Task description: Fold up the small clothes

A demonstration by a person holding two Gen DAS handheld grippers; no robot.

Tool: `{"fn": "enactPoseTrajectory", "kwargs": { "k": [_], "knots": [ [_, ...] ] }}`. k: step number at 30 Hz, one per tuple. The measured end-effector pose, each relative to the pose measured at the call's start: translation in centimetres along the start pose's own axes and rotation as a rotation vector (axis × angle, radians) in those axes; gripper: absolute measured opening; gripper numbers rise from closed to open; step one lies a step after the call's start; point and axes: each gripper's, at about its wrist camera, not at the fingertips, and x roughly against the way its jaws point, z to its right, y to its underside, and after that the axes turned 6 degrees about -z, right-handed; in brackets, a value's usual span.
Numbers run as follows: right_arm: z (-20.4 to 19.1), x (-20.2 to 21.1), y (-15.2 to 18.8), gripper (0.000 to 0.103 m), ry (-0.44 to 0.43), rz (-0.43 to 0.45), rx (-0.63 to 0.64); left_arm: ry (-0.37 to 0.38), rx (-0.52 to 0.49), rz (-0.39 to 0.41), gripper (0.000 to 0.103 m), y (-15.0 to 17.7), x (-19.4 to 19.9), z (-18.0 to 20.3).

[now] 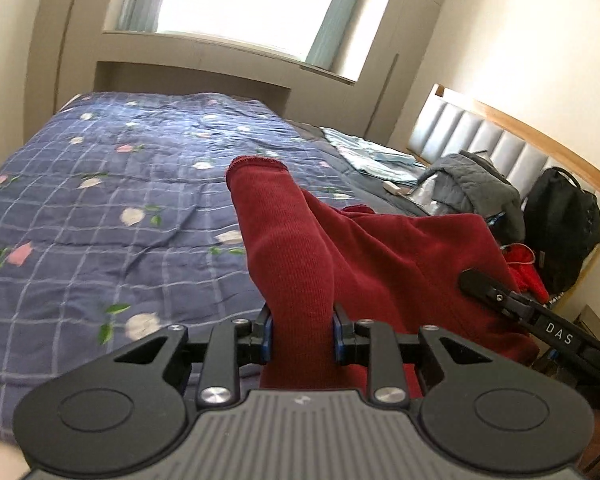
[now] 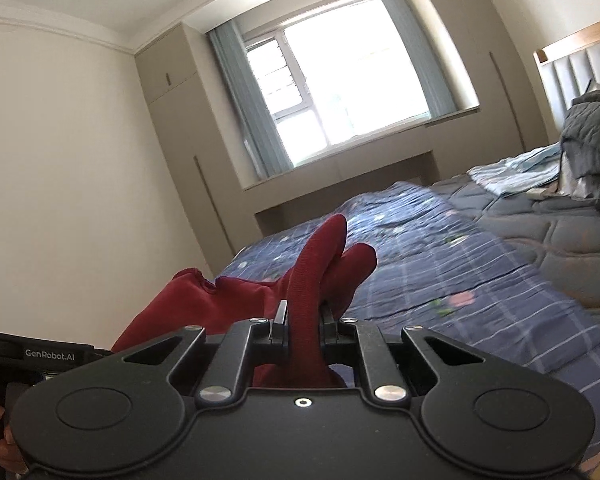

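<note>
Both grippers, left gripper (image 1: 302, 334) and right gripper (image 2: 304, 330), pinch the red garment (image 1: 380, 248) above the bed (image 1: 100, 200); no fold made yet.

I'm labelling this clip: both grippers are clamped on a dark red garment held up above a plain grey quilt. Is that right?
Not quite. Both the left gripper and the right gripper are shut on the dark red garment, but the quilt below is blue checked with a flower print, not plain grey. The left wrist view shows it best.
</note>
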Motion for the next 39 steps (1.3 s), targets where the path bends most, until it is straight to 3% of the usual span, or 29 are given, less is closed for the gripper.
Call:
{"fn": "enactPoseTrajectory", "kwargs": {
  "k": [8,12,17,22,26,32,39],
  "knots": [
    [-4.8,-5.5,2.4,0.013,-0.077,-0.137,0.061,-0.063,0.162,-0.026,0.029,2.3,0.7,-7.4],
    [-7.2,-9.7,3.1,0.013,-0.138,-0.208,0.099,-0.116,0.218,-0.025,0.029,2.0,0.8,-11.0],
    [-10.2,-15.2,3.0,0.013,-0.215,-0.247,0.149,-0.181,0.263,-0.016,0.029,-0.4,0.1,-15.7],
    [-12.6,-22.0,1.3,0.013,-0.260,-0.233,0.173,-0.227,0.277,0.015,0.029,-4.8,-2.4,-19.8],
    [-12.5,-27.3,-0.9,0.013,-0.255,-0.207,0.148,-0.235,0.271,0.037,0.029,-8.7,-5.6,-22.0],
    [-10.7,-33.0,-3.6,0.013,-0.195,-0.188,0.116,-0.178,0.278,0.033,0.029,-13.1,-11.6,-24.6],
    [-7.4,-38.1,-4.5,0.013,-0.120,-0.195,0.089,-0.151,0.271,-0.005,0.029,-15.1,-18.2,-25.8]
  ]
}}
